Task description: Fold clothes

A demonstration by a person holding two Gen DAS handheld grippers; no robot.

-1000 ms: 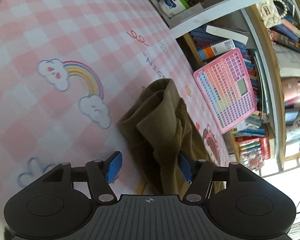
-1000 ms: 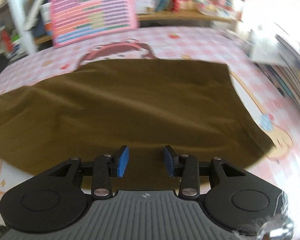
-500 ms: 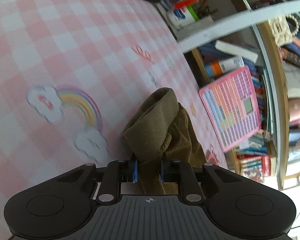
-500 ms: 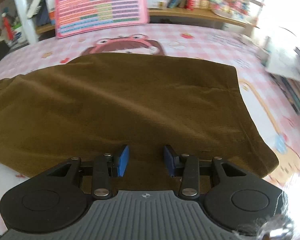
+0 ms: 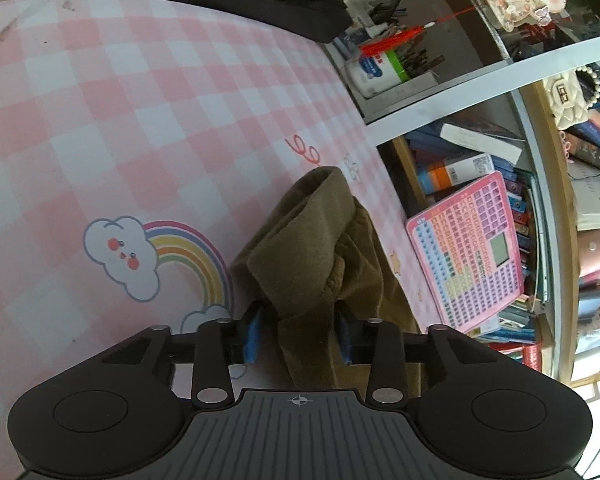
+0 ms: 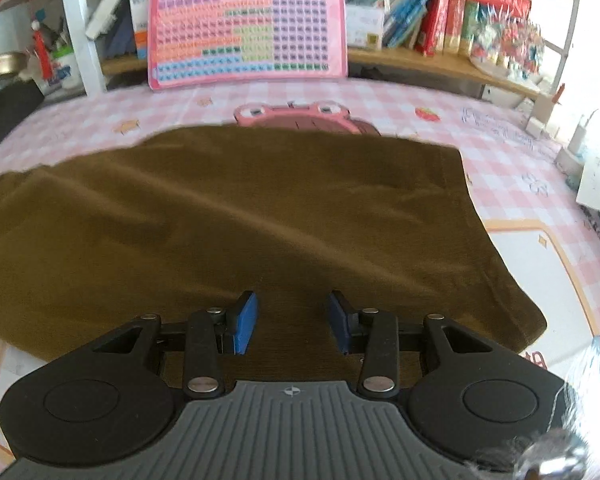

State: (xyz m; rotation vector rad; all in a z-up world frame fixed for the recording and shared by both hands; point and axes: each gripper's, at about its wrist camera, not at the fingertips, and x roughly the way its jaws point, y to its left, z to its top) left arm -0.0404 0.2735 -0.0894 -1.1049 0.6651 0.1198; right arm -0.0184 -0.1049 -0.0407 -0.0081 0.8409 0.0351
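An olive-brown garment lies spread flat on the pink checked tablecloth in the right wrist view. My right gripper is open just above its near part, holding nothing. In the left wrist view one end of the garment is bunched and raised off the cloth. My left gripper stands partly open, with the bunched fabric lying between its blue pads, which do not press on it.
A pink keyboard toy leans against the bookshelf at the table's far edge; it also shows in the left wrist view. Books fill the shelf. A white charger and papers sit at the right. A pen cup stands at the back.
My left gripper closed on the bunched garment end half a second ago and has now opened partway, with the fabric still between the pads. The right gripper stayed open and drew back slightly.
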